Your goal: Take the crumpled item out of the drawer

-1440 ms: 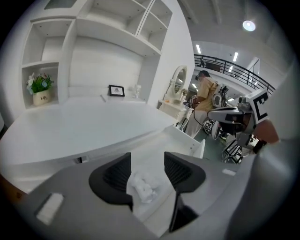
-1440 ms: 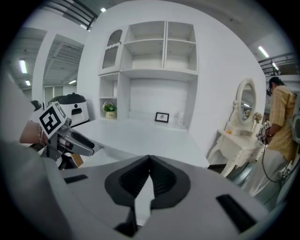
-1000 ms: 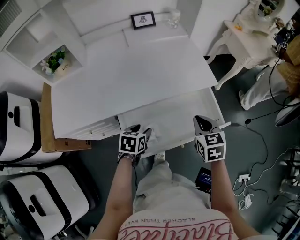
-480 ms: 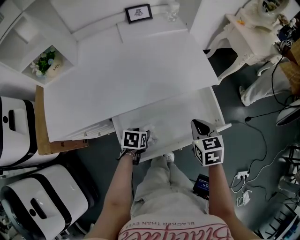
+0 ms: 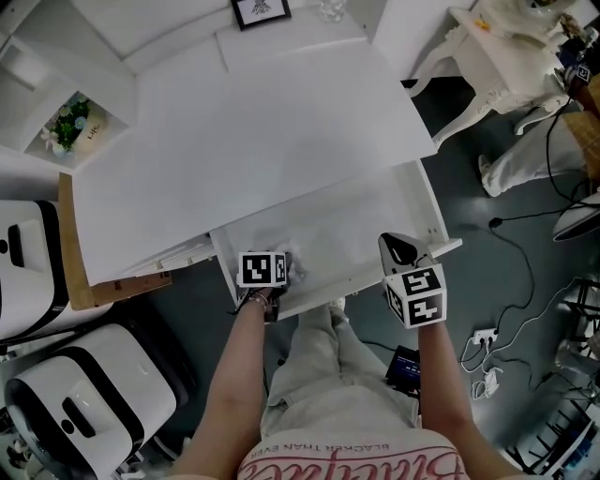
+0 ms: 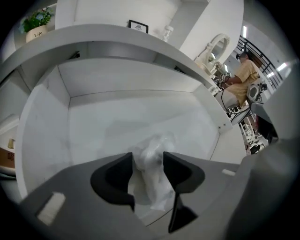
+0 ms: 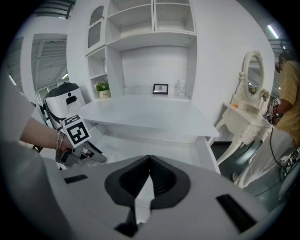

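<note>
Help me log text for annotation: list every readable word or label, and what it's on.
"Life": plant pot.
"BLACKER THAN EVER": person's shirt, upside down in head view.
Large script beneath it: cut off, unreadable.
Framed picture: print too small to read.

A bare white counter (image 5: 253, 141) fills the middle; against the wall behind it stand a small framed picture (image 5: 261, 11) and, near it, a clear glass piece (image 5: 330, 9); a potted plant (image 5: 64, 127) sits in a shelf niche at the left; a white dressing table (image 5: 487, 47) with an oval mirror (image 7: 251, 70) stands at the right; a power strip (image 5: 485, 335) lies on the dark floor (image 5: 506, 272); two rounded white machines (image 5: 84, 398) stand at the left.
</note>
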